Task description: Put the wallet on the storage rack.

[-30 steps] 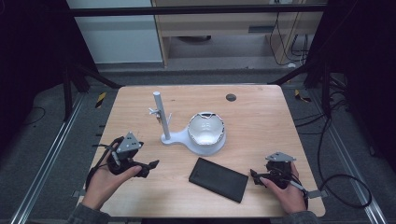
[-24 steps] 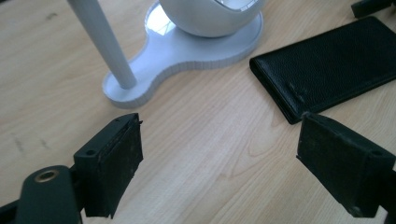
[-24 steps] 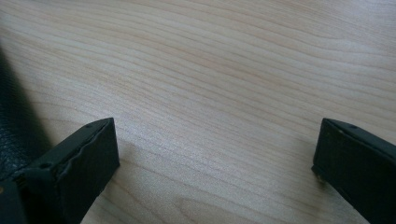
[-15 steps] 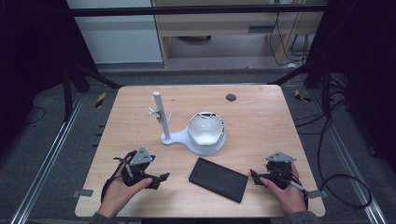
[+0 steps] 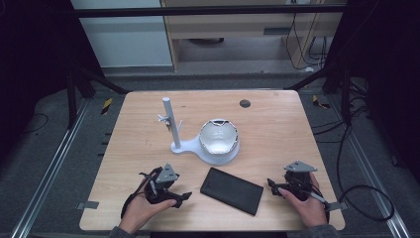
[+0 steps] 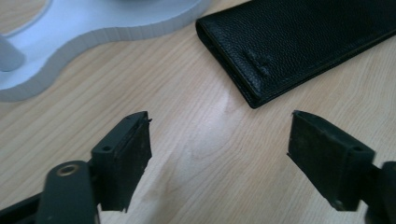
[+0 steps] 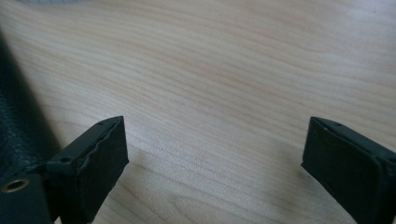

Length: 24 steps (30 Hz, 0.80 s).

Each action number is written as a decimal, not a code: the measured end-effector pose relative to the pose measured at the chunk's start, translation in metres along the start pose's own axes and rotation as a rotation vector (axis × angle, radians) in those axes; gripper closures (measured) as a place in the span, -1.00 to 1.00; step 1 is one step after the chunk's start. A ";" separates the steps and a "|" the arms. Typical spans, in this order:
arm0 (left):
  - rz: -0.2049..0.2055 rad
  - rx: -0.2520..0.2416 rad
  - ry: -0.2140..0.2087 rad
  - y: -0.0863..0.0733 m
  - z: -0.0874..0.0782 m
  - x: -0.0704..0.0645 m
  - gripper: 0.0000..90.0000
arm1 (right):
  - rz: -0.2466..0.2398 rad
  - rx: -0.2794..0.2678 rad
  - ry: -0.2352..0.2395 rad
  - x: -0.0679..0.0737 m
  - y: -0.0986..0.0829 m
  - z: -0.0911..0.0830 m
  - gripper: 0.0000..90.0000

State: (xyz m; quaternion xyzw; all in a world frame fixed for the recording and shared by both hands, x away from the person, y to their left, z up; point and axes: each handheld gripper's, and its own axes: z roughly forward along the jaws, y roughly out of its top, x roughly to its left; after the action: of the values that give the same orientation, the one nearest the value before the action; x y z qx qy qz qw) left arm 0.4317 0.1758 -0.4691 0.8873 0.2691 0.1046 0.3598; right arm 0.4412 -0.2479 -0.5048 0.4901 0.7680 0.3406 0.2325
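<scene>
A black leather wallet [image 5: 231,190] lies flat and closed on the wooden table [image 5: 277,129], near the front edge and set at a slant, between the two hand-held grippers. The left hand-held gripper [image 5: 184,198] rests low over the table just left of the wallet, its jaws spread wide apart and holding nothing; in the left gripper view the wallet [image 6: 299,42] lies ahead of the jaws, apart from them, with bare wood between. The right hand-held gripper [image 5: 271,184] sits just right of the wallet, its jaws likewise wide apart and empty; in the right gripper view the wallet's edge [image 7: 14,135] appears at the far left, beside one jaw. Behind the wallet stands a white stand [image 5: 174,130] with an upright post, its base carrying a white bowl-shaped object [image 5: 218,140]. A small dark disc [image 5: 244,103] lies near the table's far edge.
</scene>
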 end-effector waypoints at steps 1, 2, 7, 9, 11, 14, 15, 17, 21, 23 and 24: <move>0.000 0.000 0.000 0.000 0.000 0.000 -0.35 | 0.000 0.000 0.000 0.000 0.000 0.000 -0.81; 0.009 0.011 -0.012 0.001 0.002 -0.002 -0.35 | -0.002 -0.005 -0.006 0.001 0.000 -0.001 -0.79; 0.044 0.066 -0.032 0.005 0.010 -0.007 0.09 | -0.011 -0.033 -0.009 0.002 0.001 -0.006 -0.67; 0.034 0.069 -0.040 0.006 0.010 -0.006 0.38 | -0.014 -0.036 -0.009 0.002 0.002 -0.007 -0.66; 0.031 0.083 -0.049 0.008 0.011 -0.005 0.49 | -0.016 -0.031 -0.010 0.001 0.002 -0.006 -0.65; 0.034 0.117 -0.063 0.009 0.015 -0.005 0.73 | -0.015 -0.033 -0.012 0.000 0.002 -0.007 -0.65; 0.034 0.117 -0.063 0.009 0.015 -0.005 0.76 | -0.015 -0.033 -0.012 0.000 0.002 -0.007 -0.65; 0.039 0.124 -0.068 0.010 0.018 -0.006 0.77 | -0.007 -0.031 -0.011 0.000 0.002 -0.007 -0.65; 0.051 0.132 -0.081 0.014 0.025 -0.008 0.84 | -0.005 -0.030 -0.011 0.000 0.002 -0.007 -0.66; 0.054 0.142 -0.074 0.016 0.027 -0.009 0.86 | -0.008 -0.028 -0.012 0.000 0.002 -0.007 -0.67; 0.057 0.144 -0.077 0.017 0.028 -0.009 0.88 | -0.012 -0.028 -0.014 0.000 0.002 -0.007 -0.67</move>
State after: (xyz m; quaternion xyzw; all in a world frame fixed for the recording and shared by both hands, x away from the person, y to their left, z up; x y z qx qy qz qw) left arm 0.4415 0.1448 -0.4773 0.9216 0.2365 0.0608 0.3018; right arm 0.4378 -0.2492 -0.4987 0.4845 0.7643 0.3466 0.2467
